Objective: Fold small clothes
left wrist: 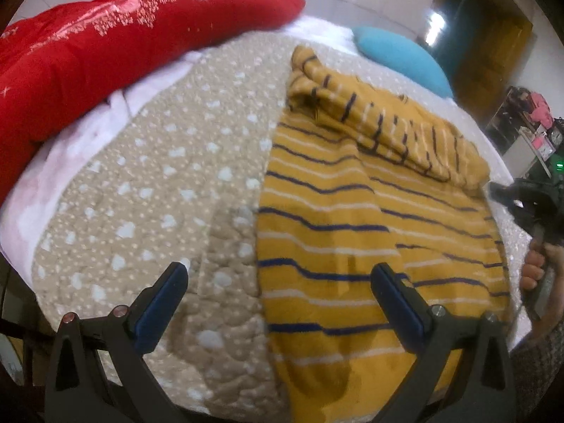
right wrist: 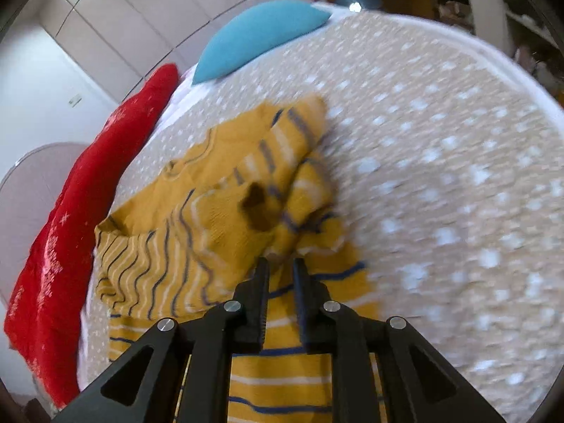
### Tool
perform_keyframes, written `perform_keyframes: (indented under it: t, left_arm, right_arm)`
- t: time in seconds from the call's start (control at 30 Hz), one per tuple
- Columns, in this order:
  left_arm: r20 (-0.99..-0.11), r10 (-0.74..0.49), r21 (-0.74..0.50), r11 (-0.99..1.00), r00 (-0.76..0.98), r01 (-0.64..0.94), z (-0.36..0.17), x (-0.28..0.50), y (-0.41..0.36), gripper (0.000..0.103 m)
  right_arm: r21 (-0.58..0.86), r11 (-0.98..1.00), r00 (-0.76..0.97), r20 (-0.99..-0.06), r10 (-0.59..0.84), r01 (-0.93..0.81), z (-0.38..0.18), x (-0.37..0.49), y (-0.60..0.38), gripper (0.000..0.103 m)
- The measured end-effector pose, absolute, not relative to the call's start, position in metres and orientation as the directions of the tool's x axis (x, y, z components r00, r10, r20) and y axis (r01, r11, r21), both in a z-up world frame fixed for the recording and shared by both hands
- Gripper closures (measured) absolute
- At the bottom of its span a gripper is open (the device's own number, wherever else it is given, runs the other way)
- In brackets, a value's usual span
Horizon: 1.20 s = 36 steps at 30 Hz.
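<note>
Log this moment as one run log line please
stage: folding mid-way | left gripper: open, above sweater | right gripper: nearly closed at a sweater fold, grip unclear | surface: dotted bedspread

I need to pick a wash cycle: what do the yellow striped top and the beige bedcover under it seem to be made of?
The yellow top with navy and white stripes looks like soft knit, probably cotton or acrylic: matte, limp, faintly fuzzy. The beige bedcover with white dots looks like quilted, padded fabric: puffy stitched bumps, matte surface. The fibre of either cannot be told.

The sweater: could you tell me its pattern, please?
Sweater: mustard yellow, navy and white stripes; clearest in left wrist view.
</note>
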<state>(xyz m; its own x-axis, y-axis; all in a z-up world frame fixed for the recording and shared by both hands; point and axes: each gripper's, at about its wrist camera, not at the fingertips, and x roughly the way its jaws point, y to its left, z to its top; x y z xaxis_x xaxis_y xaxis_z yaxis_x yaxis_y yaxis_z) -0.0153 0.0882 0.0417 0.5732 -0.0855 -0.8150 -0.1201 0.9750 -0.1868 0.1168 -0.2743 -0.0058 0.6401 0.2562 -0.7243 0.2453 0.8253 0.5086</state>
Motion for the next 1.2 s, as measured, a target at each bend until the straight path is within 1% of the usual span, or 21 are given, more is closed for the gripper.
perform_keyframes:
  t: [0.07, 0.13, 0.2, 0.27, 0.37, 0.5, 0.57, 0.63, 0.67, 0.7, 0.77, 0.83, 0.87, 0.93, 1.0, 1.07, 1.1, 1.17, 1.2]
  left_arm:
    - [-0.819, -0.09, -0.191, 0.974, 0.567, -0.122, 0.038, -0.016, 0.085, 0.0]
    - [-0.815, -0.091, -0.192, 0.974, 0.572, -0.119, 0.038, -0.017, 0.082, 0.0]
    - [-0.802, -0.108, -0.206, 0.973, 0.588, -0.102, 0.043, -0.016, 0.078, 0.0]
    - [-0.793, -0.127, -0.217, 0.973, 0.595, -0.081, 0.052, -0.005, 0.074, 0.0]
    - [-0.76, -0.16, -0.231, 0.972, 0.63, -0.032, 0.073, 0.025, 0.064, 0.0]
    - [-0.743, -0.151, -0.214, 0.977, 0.652, -0.018, 0.091, 0.097, 0.054, 0.0]
    - [-0.739, -0.171, -0.236, 0.972, 0.652, -0.012, 0.092, 0.127, 0.053, 0.0]
    - [-0.745, -0.153, -0.247, 0.967, 0.65, -0.055, 0.087, 0.159, 0.061, 0.001]
    - [-0.754, -0.123, -0.234, 0.968, 0.645, -0.089, 0.081, 0.173, 0.067, 0.007]
    - [-0.769, -0.097, -0.219, 0.969, 0.632, -0.117, 0.075, 0.181, 0.07, 0.017]
    - [-0.809, -0.082, -0.217, 0.962, 0.583, -0.166, 0.056, 0.192, 0.082, 0.026]
    - [-0.841, -0.076, -0.216, 0.955, 0.536, -0.204, 0.032, 0.194, 0.091, 0.026]
    - [-0.85, -0.076, -0.217, 0.952, 0.521, -0.216, 0.021, 0.194, 0.095, 0.026]
    - [-0.83, -0.089, -0.24, 0.948, 0.55, -0.207, 0.015, 0.189, 0.098, 0.026]
    - [-0.821, -0.083, -0.234, 0.951, 0.566, -0.2, 0.014, 0.187, 0.097, 0.026]
    - [-0.797, -0.066, -0.225, 0.955, 0.601, -0.193, 0.012, 0.183, 0.096, 0.026]
    - [-0.785, -0.057, -0.218, 0.957, 0.617, -0.189, 0.011, 0.179, 0.094, 0.023]
    - [-0.764, -0.026, -0.188, 0.965, 0.645, -0.184, 0.01, 0.176, 0.088, 0.022]
    - [-0.761, -0.018, -0.18, 0.966, 0.648, -0.184, 0.008, 0.176, 0.086, 0.022]
  right_arm:
    - [0.501, 0.828, 0.672, -0.706, 0.223, 0.253, 0.006, 0.107, -0.282, 0.088]
    - [0.495, 0.839, 0.702, -0.679, 0.213, 0.225, 0.02, 0.103, -0.282, 0.086]
    - [0.493, 0.856, 0.72, -0.651, 0.242, 0.158, 0.033, 0.107, -0.27, 0.085]
    - [0.482, 0.874, 0.703, -0.644, 0.301, 0.067, 0.039, 0.12, -0.248, 0.085]
    - [0.466, 0.884, 0.637, -0.674, 0.373, -0.025, 0.033, 0.148, -0.216, 0.085]
    - [0.349, 0.936, 0.59, -0.747, 0.307, -0.045, 0.014, 0.176, -0.192, 0.085]
    - [0.348, 0.936, 0.579, -0.755, 0.308, -0.045, 0.01, 0.184, -0.19, 0.085]
    - [0.351, 0.935, 0.582, -0.75, 0.315, -0.054, 0.01, 0.187, -0.19, 0.085]
    - [0.341, 0.938, 0.582, -0.751, 0.313, -0.064, 0.01, 0.19, -0.188, 0.085]
    - [0.323, 0.943, 0.579, -0.756, 0.305, -0.074, 0.01, 0.193, -0.185, 0.085]
    - [0.262, 0.96, 0.569, -0.777, 0.269, -0.097, 0.008, 0.205, -0.178, 0.086]
    - [0.185, 0.979, 0.553, -0.809, 0.201, -0.085, -0.003, 0.221, -0.179, 0.086]
    - [0.169, 0.983, 0.546, -0.818, 0.181, -0.072, -0.006, 0.228, -0.181, 0.087]
    - [0.152, 0.987, 0.544, -0.825, 0.151, -0.043, -0.014, 0.241, -0.191, 0.093]
    - [0.133, 0.991, 0.551, -0.826, 0.118, -0.012, -0.01, 0.244, -0.197, 0.093]
    - [0.104, 0.994, 0.587, -0.807, 0.057, 0.046, 0.008, 0.233, -0.199, 0.091]
    - [0.125, 0.992, 0.617, -0.783, 0.077, 0.036, 0.022, 0.225, -0.196, 0.083]
    - [0.172, 0.984, 0.646, -0.745, 0.166, -0.055, 0.047, 0.215, -0.178, 0.082]
    - [0.184, 0.977, 0.644, -0.735, 0.212, -0.111, 0.057, 0.214, -0.165, 0.079]
